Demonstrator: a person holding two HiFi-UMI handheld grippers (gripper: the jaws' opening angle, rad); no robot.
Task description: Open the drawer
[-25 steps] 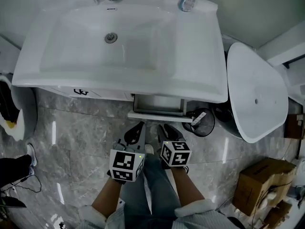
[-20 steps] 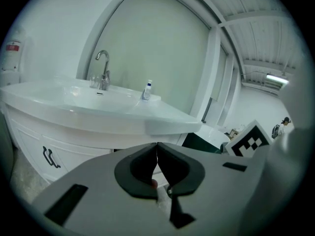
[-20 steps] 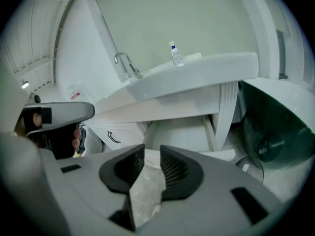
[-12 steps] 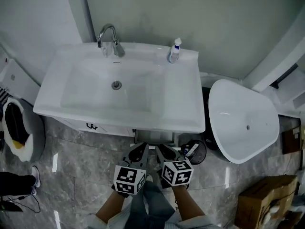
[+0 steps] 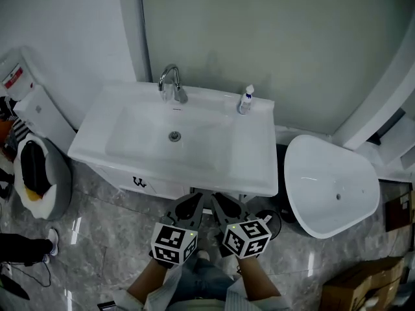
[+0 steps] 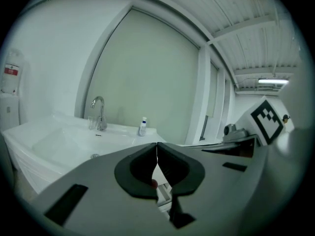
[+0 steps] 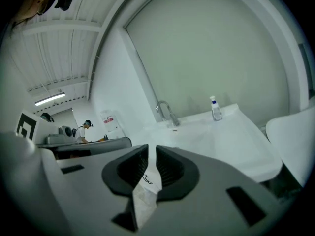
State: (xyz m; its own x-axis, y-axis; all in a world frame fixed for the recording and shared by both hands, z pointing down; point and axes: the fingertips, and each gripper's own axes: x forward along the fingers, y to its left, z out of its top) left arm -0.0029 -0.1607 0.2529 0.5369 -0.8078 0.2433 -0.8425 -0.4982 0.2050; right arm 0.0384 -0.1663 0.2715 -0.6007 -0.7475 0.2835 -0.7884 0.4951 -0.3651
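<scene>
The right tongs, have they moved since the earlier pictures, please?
Yes. The right tongs have risen: once short of the washbasin, they now overlap its front rim; jaws just closing, empty.

Drawer: was hidden below the sink's (image 5: pixel 256 177) front rim; open or closed could not be told.
Bottle (image 5: pixel 246 100) label: was too small to read.
Cardboard box (image 5: pixel 353 293): was cut off by the bottom edge.
Bystander's leg (image 5: pixel 23 246): was cut off at the left edge.

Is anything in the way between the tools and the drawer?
Nothing visible is. The left tool, shut, and the right tool, whose empty jaws have just been closing, hang before the sink's front; that rim and the tools mostly hide the drawer.
</scene>
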